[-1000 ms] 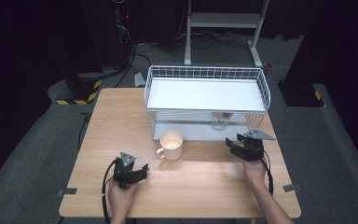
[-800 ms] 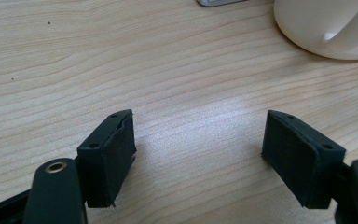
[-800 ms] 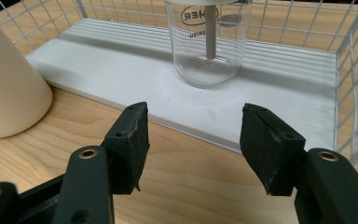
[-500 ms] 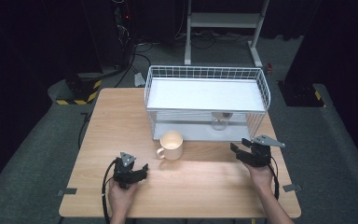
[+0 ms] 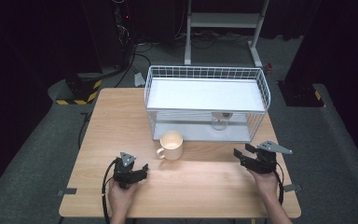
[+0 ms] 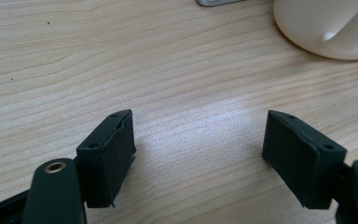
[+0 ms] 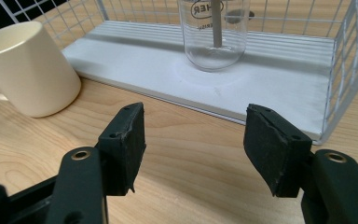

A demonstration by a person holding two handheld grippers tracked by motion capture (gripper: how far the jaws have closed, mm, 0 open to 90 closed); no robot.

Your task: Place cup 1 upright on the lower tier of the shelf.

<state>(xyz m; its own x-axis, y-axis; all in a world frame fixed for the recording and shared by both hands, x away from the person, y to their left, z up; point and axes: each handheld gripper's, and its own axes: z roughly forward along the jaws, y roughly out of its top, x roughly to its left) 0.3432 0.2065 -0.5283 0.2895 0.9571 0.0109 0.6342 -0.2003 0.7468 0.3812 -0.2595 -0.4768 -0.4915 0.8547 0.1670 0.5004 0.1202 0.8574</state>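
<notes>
- Centre of the light wooden table (image 5: 121,121) sits the cream ceramic mug (image 5: 171,144), upright, handle pointing toward the person's left, just in front of the rack and apart from it.
- In the right gripper view that mug (image 7: 25,70) stands to the left of the jaws, and in the left gripper view its base and handle (image 6: 326,25) peek in at the top right corner.
- Behind the mug stands the white wire two-tier rack (image 5: 206,102), with a flat white shelf on top and a white tray at the bottom.
- On that lower tray stands a clear glass jar (image 5: 219,121), upright, toward the right half; the right gripper view shows it (image 7: 213,35) straight ahead with dark lettering on the glass.
- Right gripper (image 5: 242,155) is low over the table's right front area, held in the person's right hand (image 5: 265,179); its jaws are spread wide and hold nothing, pointing toward the rack's open front.
- Its black pads (image 7: 126,140) frame bare wood and the tray edge, touching neither.
- Left gripper (image 5: 142,169) is at the left front, near the mug but apart from it, in the left hand (image 5: 120,196).
- Its jaws are also wide apart and empty, with bare wood grain between the pads (image 6: 109,154).
- A black cable (image 5: 105,186) loops back from the left gripper toward the table edge.
</notes>
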